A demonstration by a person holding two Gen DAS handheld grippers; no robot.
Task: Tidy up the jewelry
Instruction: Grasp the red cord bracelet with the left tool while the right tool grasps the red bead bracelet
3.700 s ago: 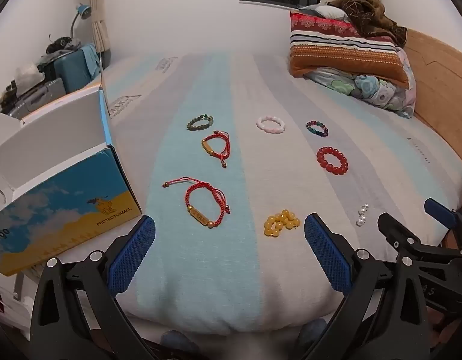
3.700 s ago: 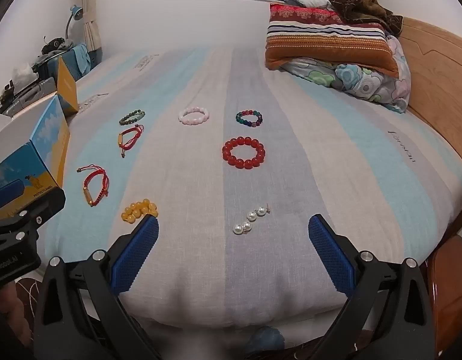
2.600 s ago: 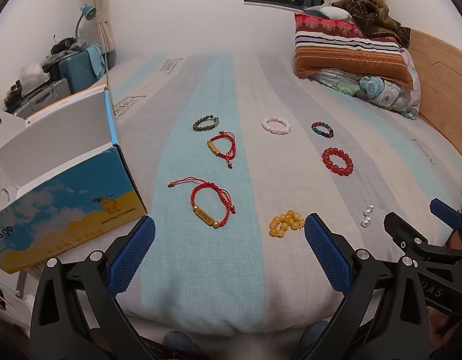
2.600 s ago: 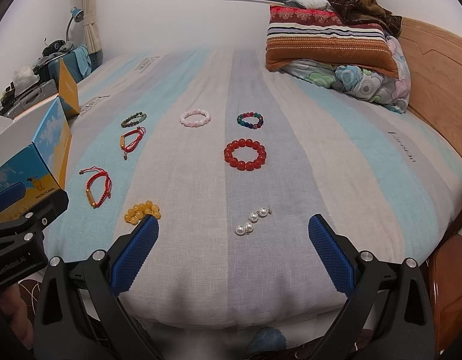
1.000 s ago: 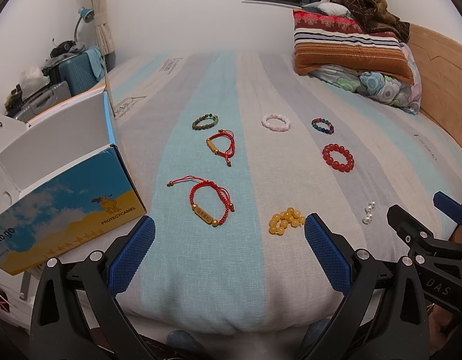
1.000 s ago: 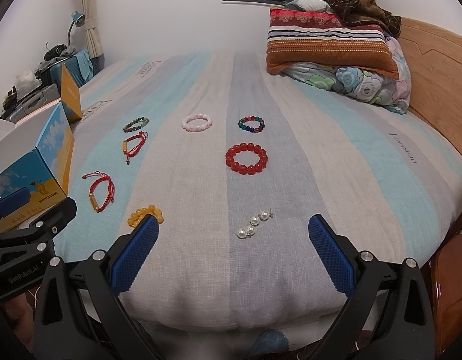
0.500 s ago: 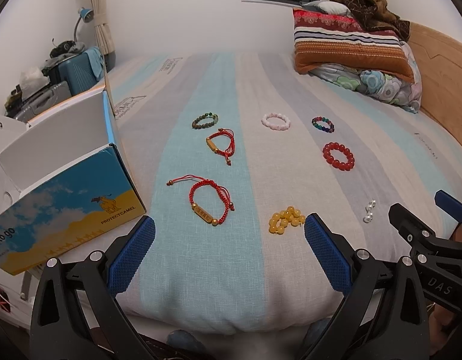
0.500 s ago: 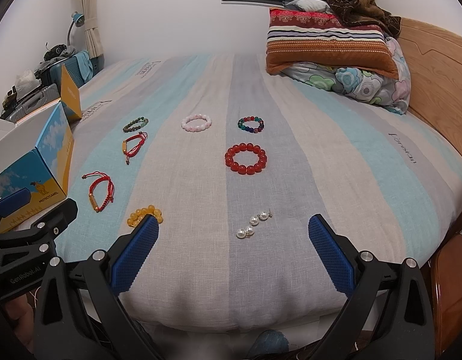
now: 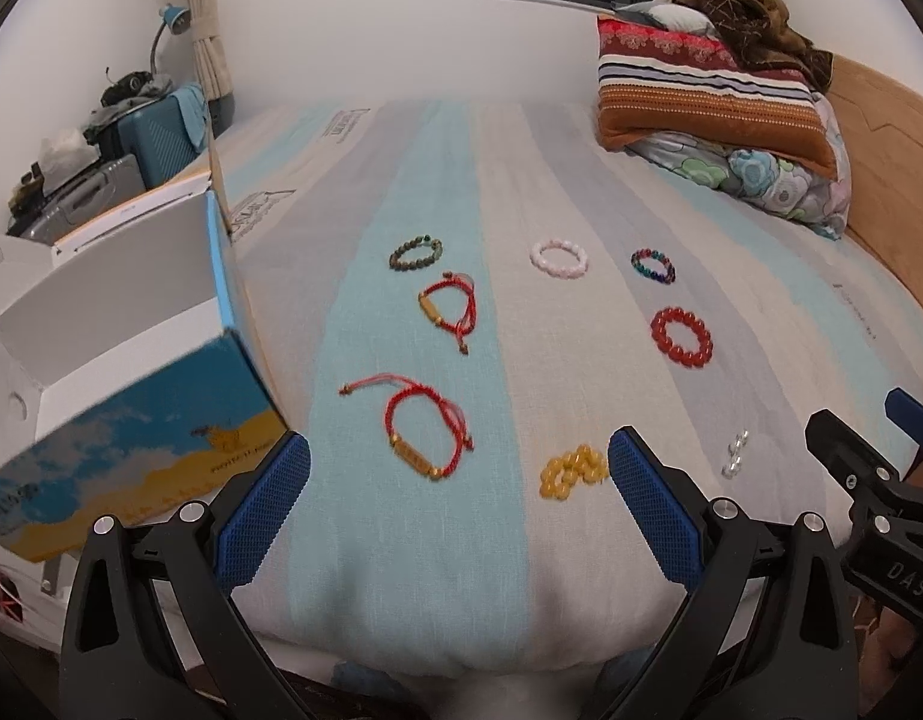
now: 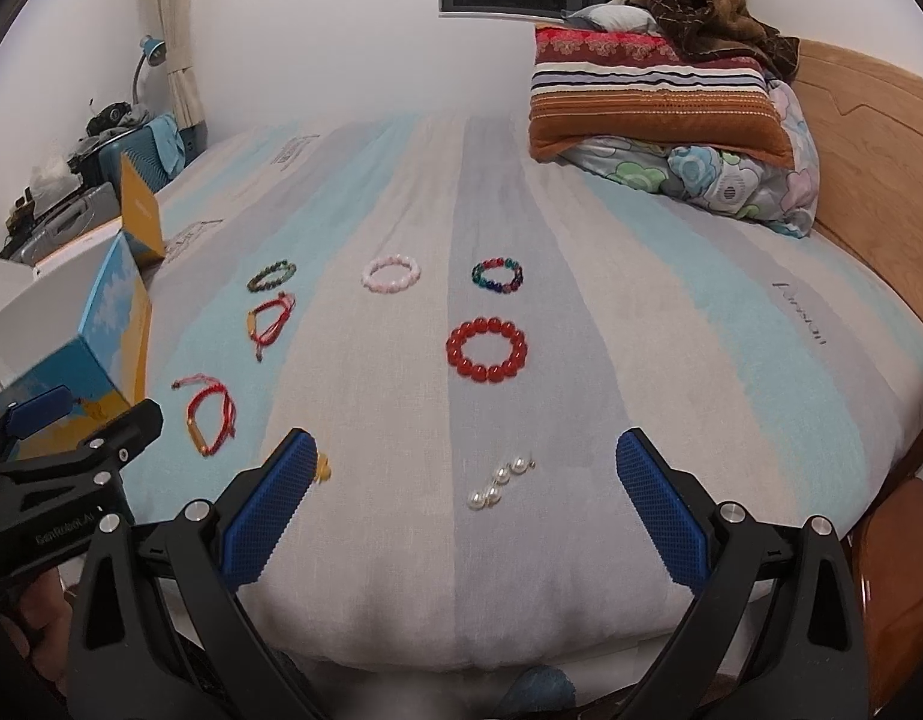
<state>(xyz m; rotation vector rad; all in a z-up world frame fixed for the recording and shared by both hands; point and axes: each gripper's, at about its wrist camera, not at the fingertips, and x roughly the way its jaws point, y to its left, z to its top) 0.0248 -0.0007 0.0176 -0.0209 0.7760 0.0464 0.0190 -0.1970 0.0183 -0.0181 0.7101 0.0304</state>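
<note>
Change since the earlier frames: both views have been carried slightly nearer the bed; in the right wrist view the yellow bead bracelet (image 10: 322, 468) is now mostly hidden behind the left pad. No item of jewelry has been shifted.

Left tool (image 9: 458, 495): jaws wide apart, nothing held, nothing touched. It is poised over the near edge of the bed (image 9: 401, 570), with the near red cord bracelet (image 9: 422, 426) framed between the pads at 12 o'clock, judged to be the likeliest first pick.

Right tool (image 10: 464, 498): jaws wide apart, empty, in contact with nothing. The pearl piece (image 10: 500, 483) is framed between its pads at 12 o'clock.

Jewelry, outward from the tools, all lying flat and apart from one another on the striped bedcover:
- red bead bracelet (image 10: 487, 350), 12 o'clock, mid-bed
- second red cord bracelet (image 9: 449, 309), beyond the first
- dark green bead bracelet (image 9: 415, 252), pink bead bracelet (image 9: 559, 258), multicolour bead bracelet (image 10: 497, 276), in a far row

The spaced layout is judged to allow each piece to be pinched singly.

Open box (image 9: 119, 396): at 9 o'clock of the left tool, at the bed's left edge, its flaps raised, presumably the receptacle. No jewelry is seen in the visible part of its interior.

Pillows (image 10: 659, 108): stacked at 1 o'clock, well apart from the jewelry.
</note>
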